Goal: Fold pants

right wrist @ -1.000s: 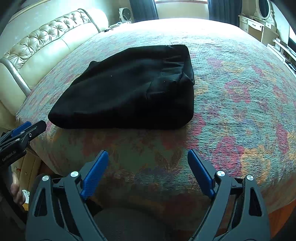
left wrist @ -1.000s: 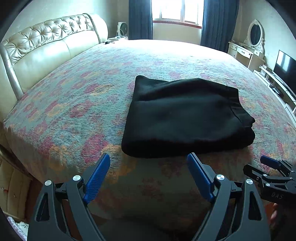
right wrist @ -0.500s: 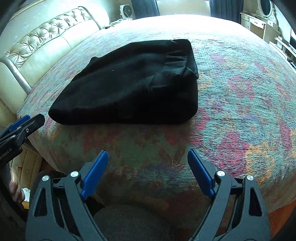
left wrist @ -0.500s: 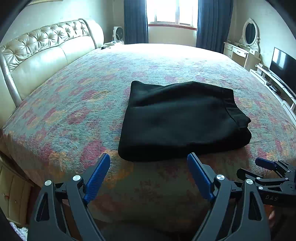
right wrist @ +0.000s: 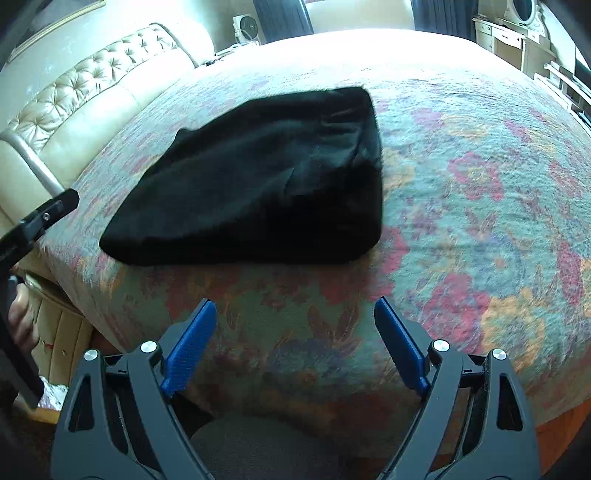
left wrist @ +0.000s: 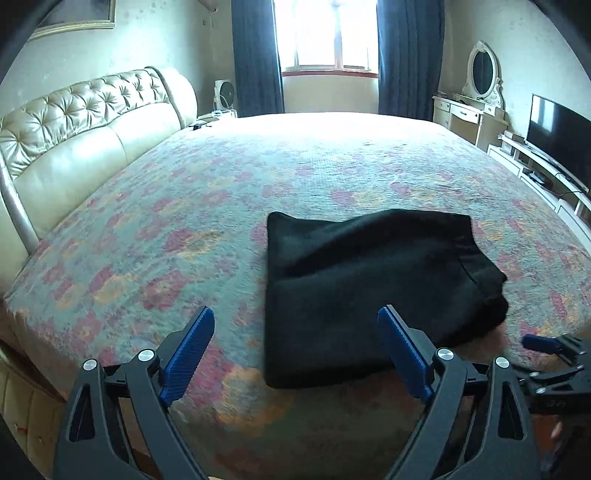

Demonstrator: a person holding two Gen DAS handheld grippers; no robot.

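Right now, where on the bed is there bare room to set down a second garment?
Bare bedspread lies between the folded black pants and the cream headboard, and beyond the pants toward the window. In the right wrist view, the quilt right of the pants is bare too. The near edge strip is narrow, with both open grippers there.

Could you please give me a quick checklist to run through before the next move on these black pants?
1. Pants folded into a compact stack: ok.
2. Pants fully on the bed, near its front edge: ok.
3. Left tongs open, holding nothing: ok.
4. Right tongs open, holding nothing: ok.
5. Both tongs clear of the fabric: ok.
6. Layers aligned at the right-hand end, where one edge bulges: cannot tell.
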